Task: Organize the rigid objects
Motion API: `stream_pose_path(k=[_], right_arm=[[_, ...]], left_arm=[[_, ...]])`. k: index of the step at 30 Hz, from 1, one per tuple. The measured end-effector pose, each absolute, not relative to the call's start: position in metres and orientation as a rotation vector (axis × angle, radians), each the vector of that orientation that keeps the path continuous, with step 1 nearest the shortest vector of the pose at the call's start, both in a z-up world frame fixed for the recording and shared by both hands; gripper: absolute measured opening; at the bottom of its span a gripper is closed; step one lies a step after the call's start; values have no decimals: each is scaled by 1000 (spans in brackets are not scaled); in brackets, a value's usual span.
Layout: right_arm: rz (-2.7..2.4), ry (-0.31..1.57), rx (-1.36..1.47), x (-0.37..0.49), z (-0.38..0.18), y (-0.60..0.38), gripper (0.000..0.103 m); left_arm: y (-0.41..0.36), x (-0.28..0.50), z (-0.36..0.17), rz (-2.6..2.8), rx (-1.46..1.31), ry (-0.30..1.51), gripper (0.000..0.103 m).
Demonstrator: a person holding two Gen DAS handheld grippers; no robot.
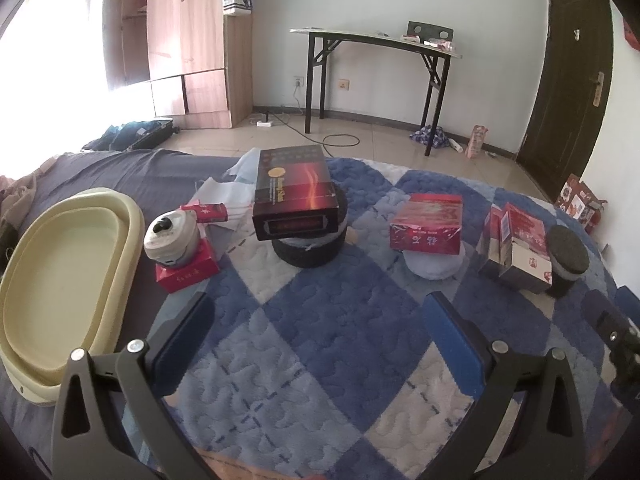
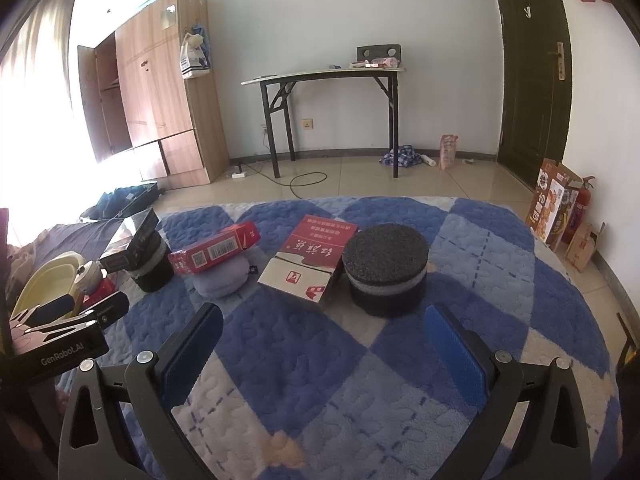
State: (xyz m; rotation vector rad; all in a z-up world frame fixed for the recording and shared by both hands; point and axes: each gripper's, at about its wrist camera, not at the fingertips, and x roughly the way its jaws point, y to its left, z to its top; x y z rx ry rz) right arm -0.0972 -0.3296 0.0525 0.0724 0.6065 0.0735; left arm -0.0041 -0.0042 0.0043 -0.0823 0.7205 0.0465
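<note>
The left gripper (image 1: 320,320) hovers over the blue-and-white quilted checkered blanket (image 1: 320,360) with its blue-padded fingers (image 1: 452,340) spread wide and nothing between them. Straight ahead of it a dark rectangular cardboard box with a flame print (image 1: 294,196) rests on a black round foam block (image 1: 308,250). Ahead and to its right, a red flat carton with white lettering (image 1: 428,222) sits on a pale lilac round cushion (image 1: 434,266). Farther right, a red-and-white opened carton (image 1: 518,248) leans against a black foam cylinder with a grey band (image 1: 568,262). Ahead to its left, a small grey round canister with a dark knob (image 1: 170,240) stands on a small red flat box (image 1: 188,274), with another small red pack (image 1: 210,213) just behind. At its far left lies a cream oval plastic basin (image 1: 60,280).

The right gripper (image 2: 320,324) is likewise spread apart and empty above the same blanket. The banded foam cylinder stands just ahead of it, slightly right, with the opened carton touching the cylinder's left side. The left gripper's black body shows at its left edge.
</note>
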Motion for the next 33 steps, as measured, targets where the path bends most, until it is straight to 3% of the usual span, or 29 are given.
stream_pose_path(k=[33], right_arm=[[70, 610, 82, -96, 52, -332, 103]], left_arm=[[-7, -5, 3, 43, -74, 722, 103]])
